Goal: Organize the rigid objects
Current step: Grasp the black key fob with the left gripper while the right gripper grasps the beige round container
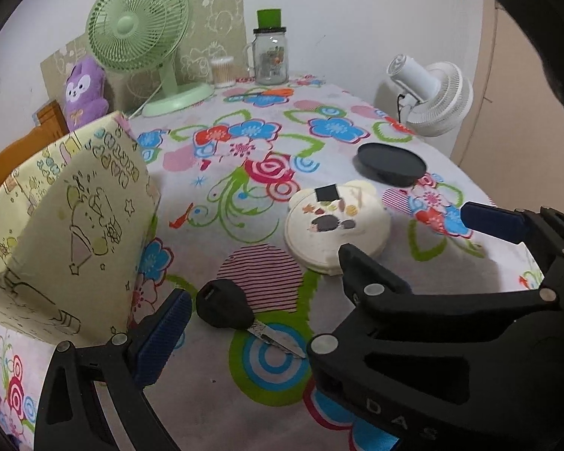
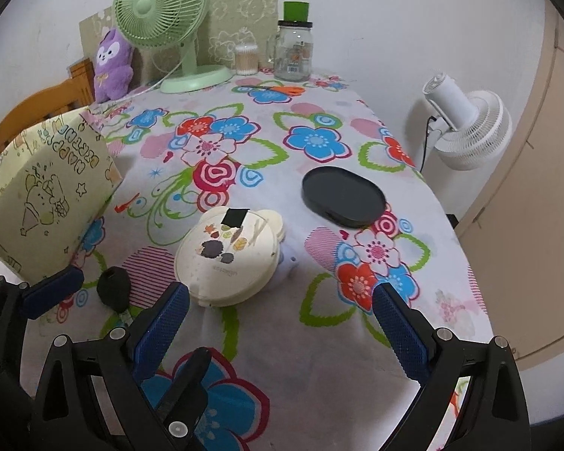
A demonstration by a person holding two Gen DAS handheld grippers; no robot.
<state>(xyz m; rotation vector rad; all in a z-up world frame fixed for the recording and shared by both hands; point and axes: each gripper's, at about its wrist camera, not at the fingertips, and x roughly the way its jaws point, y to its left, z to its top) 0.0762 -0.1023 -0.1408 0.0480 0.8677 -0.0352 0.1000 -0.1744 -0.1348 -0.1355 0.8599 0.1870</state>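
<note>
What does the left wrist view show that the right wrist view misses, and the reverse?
Only the left wrist view shows the key's metal blade in full. Only the right wrist view shows the open right tool head-on and the box's lettering. Both share the key, cream round case, black oval lid, green fan and open left tool.

white wall, floral tablecloth — wooden chair

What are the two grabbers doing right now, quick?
Left gripper: open, holding nothing, fingers either side of the key.
Right gripper: open, holding nothing, just above the tablecloth.
</note>
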